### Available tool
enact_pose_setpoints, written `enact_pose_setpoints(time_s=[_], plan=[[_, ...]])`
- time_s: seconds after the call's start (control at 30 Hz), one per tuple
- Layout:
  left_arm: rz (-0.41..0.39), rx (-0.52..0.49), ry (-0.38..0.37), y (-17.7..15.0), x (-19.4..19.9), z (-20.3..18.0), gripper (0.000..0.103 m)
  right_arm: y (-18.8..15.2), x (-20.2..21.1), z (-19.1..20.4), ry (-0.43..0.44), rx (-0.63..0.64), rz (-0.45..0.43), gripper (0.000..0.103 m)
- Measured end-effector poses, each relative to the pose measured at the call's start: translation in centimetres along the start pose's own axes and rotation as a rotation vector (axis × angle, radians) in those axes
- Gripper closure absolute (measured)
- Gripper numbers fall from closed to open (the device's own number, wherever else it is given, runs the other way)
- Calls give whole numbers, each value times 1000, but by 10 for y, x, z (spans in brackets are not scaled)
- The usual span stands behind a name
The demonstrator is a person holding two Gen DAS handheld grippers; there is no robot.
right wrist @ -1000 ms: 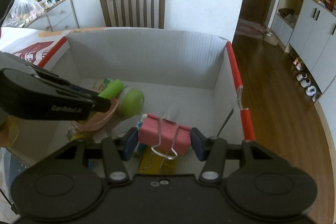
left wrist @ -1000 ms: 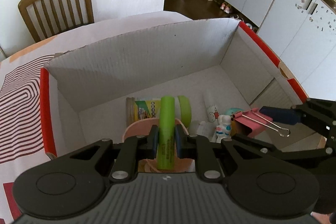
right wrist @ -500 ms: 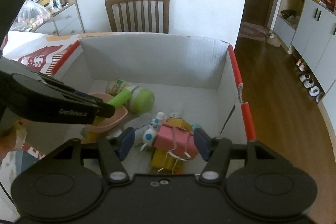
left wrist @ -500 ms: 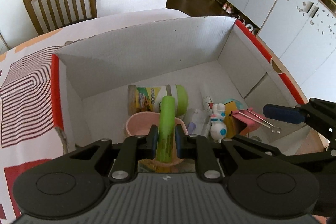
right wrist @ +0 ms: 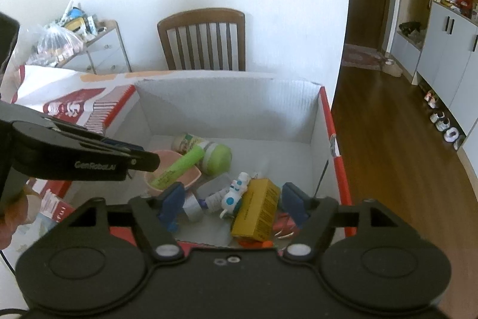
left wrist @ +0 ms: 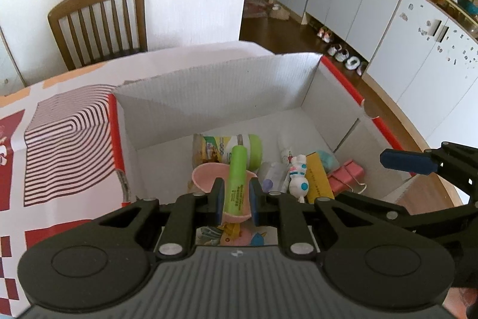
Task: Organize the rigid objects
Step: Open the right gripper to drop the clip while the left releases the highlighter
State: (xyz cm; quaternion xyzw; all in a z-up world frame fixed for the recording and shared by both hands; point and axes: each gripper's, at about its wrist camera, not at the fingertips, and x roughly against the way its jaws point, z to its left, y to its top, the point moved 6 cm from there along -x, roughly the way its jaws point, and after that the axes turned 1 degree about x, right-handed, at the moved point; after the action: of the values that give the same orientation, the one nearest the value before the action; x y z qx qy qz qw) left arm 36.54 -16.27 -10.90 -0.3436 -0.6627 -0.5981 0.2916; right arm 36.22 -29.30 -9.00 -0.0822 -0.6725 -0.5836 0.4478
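A white cardboard box (left wrist: 209,97) with red rims stands on the table; it also shows in the right wrist view (right wrist: 227,106). My left gripper (left wrist: 236,198) is shut on a green highlighter (left wrist: 236,175), held above a pink bowl (left wrist: 206,177) inside the box. My right gripper (right wrist: 233,199) is open and empty above the box's near side. The pink binder clip (left wrist: 346,175) lies in the box next to a yellow carton (right wrist: 257,210). A small white toy figure (right wrist: 234,195) and a green-capped jar (right wrist: 209,153) lie there too.
A wooden chair (right wrist: 203,38) stands behind the table. A red and white patterned cloth (left wrist: 59,133) covers the table left of the box. Cabinets (left wrist: 373,5) and wooden floor (right wrist: 397,157) lie to the right.
My right gripper opened and let go of the pink binder clip, which now lies in the box. Both grippers rose and pulled back; the left still holds the highlighter.
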Motion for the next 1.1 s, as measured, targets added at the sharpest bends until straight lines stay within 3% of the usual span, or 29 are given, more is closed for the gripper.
enact_pose_setpoints(time_s=[0.57, 0.67, 0.73, 0.8, 0.97, 1.03, 1.1], plan=[[-109, 28, -1, -11, 54, -2, 86, 3, 40, 0, 34, -31, -81, 23], [-129, 31, 12, -15, 61, -1, 71, 3, 47, 3, 44, -19, -95, 20], [-151, 44, 26, -18, 67, 1, 47, 3, 51, 4, 52, -17, -102, 19], [-180, 53, 35, -22, 75, 2, 38, 3, 56, 6, 61, -13, -108, 17], [-207, 54, 49, -31, 88, -1, 36, 1, 68, 9, 76, 4, -129, 10], [-220, 51, 54, -34, 94, -1, 28, 1, 72, 11, 84, 6, -139, 5], [-234, 55, 49, -38, 100, -2, 26, 0, 77, 12, 86, 8, -151, 0]])
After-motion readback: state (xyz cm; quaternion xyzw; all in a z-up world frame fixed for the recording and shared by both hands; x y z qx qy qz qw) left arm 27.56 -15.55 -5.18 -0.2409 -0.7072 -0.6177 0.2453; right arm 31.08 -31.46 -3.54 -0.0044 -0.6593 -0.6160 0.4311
